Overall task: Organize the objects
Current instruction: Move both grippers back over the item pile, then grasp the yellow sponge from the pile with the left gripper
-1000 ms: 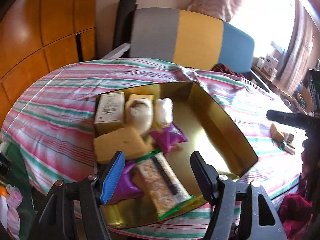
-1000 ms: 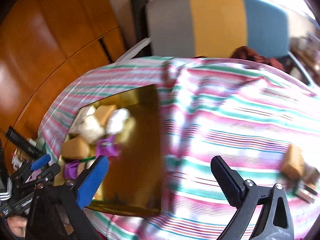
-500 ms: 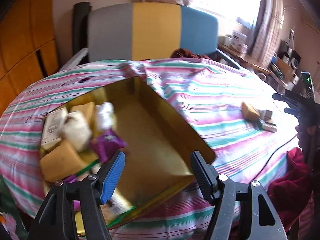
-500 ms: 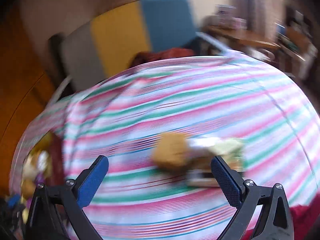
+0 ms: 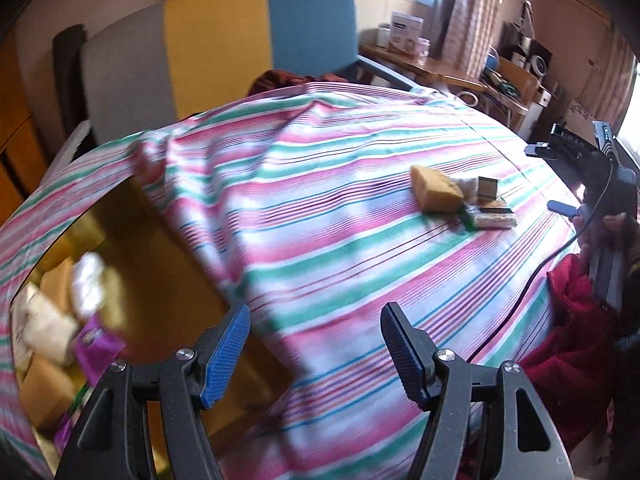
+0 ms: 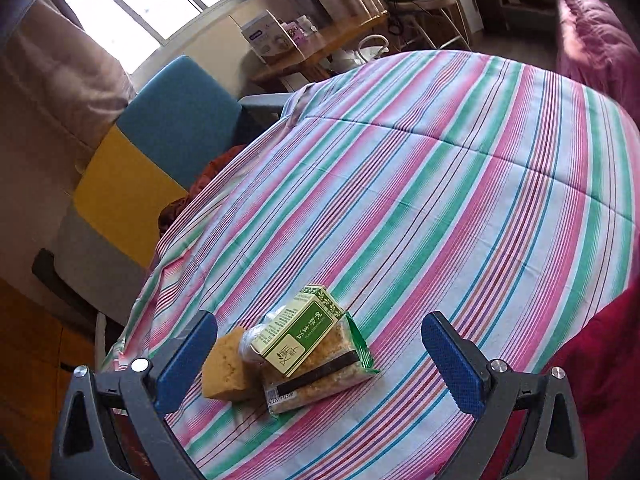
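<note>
A small pile lies on the striped tablecloth point(image 6: 440, 184): a tan sponge-like block point(image 6: 224, 372), a green and cream box point(image 6: 300, 330) and a clear snack packet point(image 6: 320, 376) under it. My right gripper point(image 6: 320, 354) is open, its fingers either side of the pile, just short of it. The pile also shows in the left wrist view point(image 5: 460, 200), far right. My left gripper point(image 5: 316, 344) is open and empty above the cloth, beside the gold box point(image 5: 168, 272) that holds several packets point(image 5: 52, 320). The right gripper point(image 5: 560, 176) shows there too.
A grey, yellow and blue chair point(image 5: 224, 48) stands behind the table. A wooden desk with clutter point(image 6: 320, 48) is by the window. A red cloth point(image 5: 568, 320) hangs at the table's near right edge. A pink cushion point(image 6: 596, 40) lies far right.
Both grippers have swung right. The left view has left the gold box and now faces open cloth. The right gripper has come close to the pile and frames it.
</note>
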